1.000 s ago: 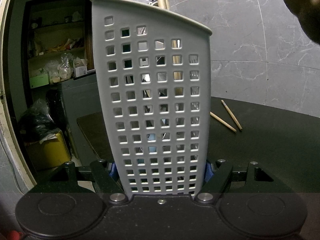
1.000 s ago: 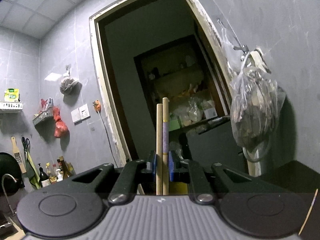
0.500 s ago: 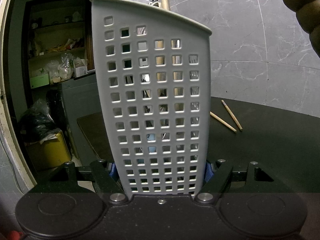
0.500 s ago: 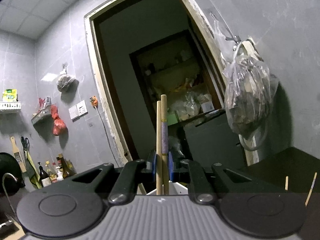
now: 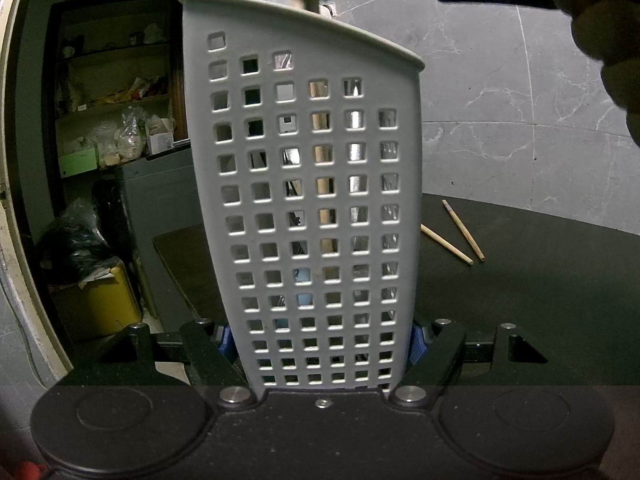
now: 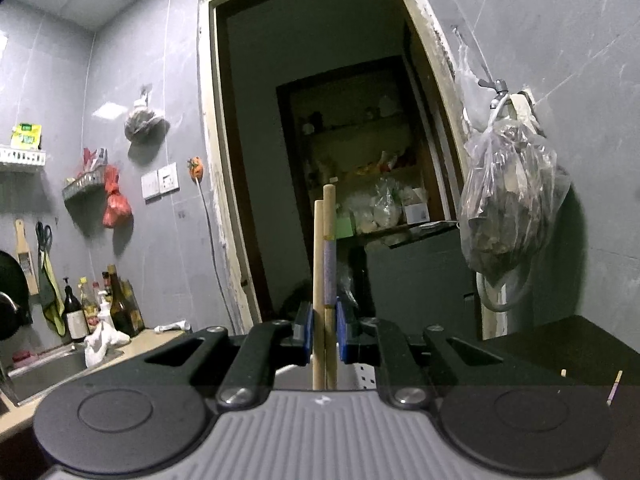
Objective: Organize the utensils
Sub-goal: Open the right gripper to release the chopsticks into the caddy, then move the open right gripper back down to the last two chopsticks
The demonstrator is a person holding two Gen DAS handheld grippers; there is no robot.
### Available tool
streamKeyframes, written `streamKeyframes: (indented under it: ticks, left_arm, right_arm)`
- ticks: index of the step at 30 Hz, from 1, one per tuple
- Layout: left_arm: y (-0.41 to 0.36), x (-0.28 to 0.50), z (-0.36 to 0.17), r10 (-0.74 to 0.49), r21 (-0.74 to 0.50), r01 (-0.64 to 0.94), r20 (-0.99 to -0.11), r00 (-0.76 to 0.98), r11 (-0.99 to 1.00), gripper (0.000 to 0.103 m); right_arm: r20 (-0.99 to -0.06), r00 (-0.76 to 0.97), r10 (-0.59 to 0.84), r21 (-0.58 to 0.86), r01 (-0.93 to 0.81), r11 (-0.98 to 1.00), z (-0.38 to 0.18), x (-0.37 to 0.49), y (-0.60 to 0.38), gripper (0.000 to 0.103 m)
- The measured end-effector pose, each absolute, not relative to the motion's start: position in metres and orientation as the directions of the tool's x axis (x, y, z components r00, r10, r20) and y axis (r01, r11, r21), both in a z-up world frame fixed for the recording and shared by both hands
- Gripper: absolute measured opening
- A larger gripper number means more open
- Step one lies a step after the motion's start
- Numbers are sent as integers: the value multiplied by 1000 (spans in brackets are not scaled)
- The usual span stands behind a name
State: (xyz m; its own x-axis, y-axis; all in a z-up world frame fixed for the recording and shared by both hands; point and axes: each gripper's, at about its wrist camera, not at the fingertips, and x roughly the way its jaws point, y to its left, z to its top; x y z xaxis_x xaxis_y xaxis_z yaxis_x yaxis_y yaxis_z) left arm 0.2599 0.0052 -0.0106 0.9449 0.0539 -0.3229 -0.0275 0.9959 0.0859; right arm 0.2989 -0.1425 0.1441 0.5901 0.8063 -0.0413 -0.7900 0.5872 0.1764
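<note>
Right gripper (image 6: 323,334) level — chopsticks (image 6: 325,280) upright, pinched between its pads

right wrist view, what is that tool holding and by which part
The right tool is shut on a pair of chopsticks, upright, gripped low on their shafts, thick ends above.

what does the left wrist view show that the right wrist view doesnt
Only the left wrist view: the left gripper clamped on the white holder's perforated wall, and two whole chopsticks lying on the dark table.
Only the right wrist view: kitchen bottles and a hanging plastic bag.
Both: the right gripper shut on a chopstick pair above the holder, plus the pantry shelves.
</note>
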Motion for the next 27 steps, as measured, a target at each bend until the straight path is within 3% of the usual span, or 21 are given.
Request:
streamKeyframes:
  ticks: [10, 11, 14, 16, 20, 27]
  left_arm:
    - [5, 260, -10, 55, 88, -28, -323, 945, 996, 76]
    - [5, 260, -10, 55, 88, -28, -322, 945, 996, 76]
    - [5, 260, -10, 55, 88, -28, -322, 945, 996, 76]
    - [5, 260, -10, 55, 88, -28, -322, 945, 996, 76]
    - [5, 260, -10, 56, 88, -29, -322, 945, 996, 76]
    - [5, 260, -10, 56, 89, -29, -323, 945, 996, 76]
  right_arm:
    - [-137, 580, 803, 171, -784, 596, 127, 304, -139, 17]
    - [-139, 580, 803, 174, -784, 597, 126, 305, -140, 23]
    - [-121, 588, 800, 194, -776, 600, 126, 307, -150, 56]
    - [-100, 614, 783, 205, -757, 620, 128, 309, -161, 66]
    - [-110, 680, 725, 242, -689, 683, 129, 323, -183, 96]
    - [-179, 755, 631, 331, -558, 761, 112, 350, -213, 103]
